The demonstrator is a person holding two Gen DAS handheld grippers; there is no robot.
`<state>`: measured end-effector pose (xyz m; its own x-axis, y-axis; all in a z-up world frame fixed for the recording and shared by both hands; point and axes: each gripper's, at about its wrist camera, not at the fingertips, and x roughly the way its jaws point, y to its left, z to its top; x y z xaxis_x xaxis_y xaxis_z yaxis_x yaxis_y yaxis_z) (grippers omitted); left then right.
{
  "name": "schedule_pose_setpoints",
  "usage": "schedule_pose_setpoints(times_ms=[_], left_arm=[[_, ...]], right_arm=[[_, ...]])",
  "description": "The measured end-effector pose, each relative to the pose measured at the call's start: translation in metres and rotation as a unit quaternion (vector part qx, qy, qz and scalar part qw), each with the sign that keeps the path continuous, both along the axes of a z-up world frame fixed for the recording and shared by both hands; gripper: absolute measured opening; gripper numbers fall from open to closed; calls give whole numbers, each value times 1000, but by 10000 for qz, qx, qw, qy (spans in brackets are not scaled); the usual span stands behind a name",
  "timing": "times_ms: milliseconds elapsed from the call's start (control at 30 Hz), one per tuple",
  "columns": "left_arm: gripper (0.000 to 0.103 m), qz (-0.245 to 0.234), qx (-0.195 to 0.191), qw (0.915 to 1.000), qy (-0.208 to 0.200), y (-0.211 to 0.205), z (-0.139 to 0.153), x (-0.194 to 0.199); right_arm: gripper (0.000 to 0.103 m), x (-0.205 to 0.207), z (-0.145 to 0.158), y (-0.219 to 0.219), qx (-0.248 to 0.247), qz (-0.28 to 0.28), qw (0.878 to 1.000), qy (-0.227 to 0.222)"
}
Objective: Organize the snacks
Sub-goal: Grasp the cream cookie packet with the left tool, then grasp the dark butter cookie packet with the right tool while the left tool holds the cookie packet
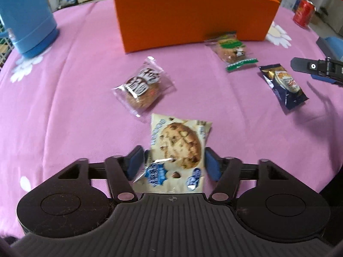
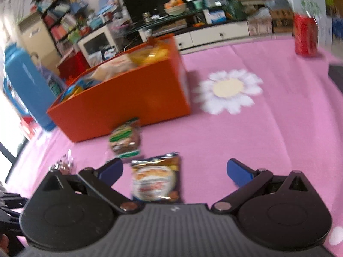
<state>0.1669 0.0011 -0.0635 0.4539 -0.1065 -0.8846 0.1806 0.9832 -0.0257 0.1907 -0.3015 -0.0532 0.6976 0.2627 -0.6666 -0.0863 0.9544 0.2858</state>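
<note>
My left gripper (image 1: 173,152) is shut on a cream chocolate-chip cookie packet (image 1: 178,143). Its blue pads sit at the packet's two sides, and the wrapper is crumpled at the lower left. On the pink tablecloth beyond lie a clear-wrapped cookie (image 1: 142,90), a green-trimmed packet (image 1: 232,51) and a dark blue packet (image 1: 283,85). The orange box (image 1: 193,21) at the back holds several snacks. My right gripper (image 2: 174,165) is open over the dark blue packet (image 2: 155,180), which lies nearer the left finger, untouched. The right gripper (image 1: 317,68) also shows at the right edge of the left wrist view.
A blue flask (image 1: 27,15) stands at the back left and a red can (image 1: 303,12) at the back right. The green-trimmed packet (image 2: 125,141) lies against the orange box (image 2: 128,100). A cluttered cabinet and shelves stand behind the table.
</note>
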Motion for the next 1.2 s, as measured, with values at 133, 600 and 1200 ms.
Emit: schedule_pose_setpoints(times_ms=[133, 600, 1200], left_arm=[[65, -86, 0, 9999, -67, -2, -4, -5], [24, -279, 12, 9984, -497, -3, -5, -5], [60, -147, 301, 9987, -381, -3, 5, -40]], right_arm=[[102, 4, -3, 41, -646, -36, 9969, 457], [71, -4, -19, 73, -1538, 4, 9867, 520], [102, -46, -14, 77, -1165, 274, 9909, 617]])
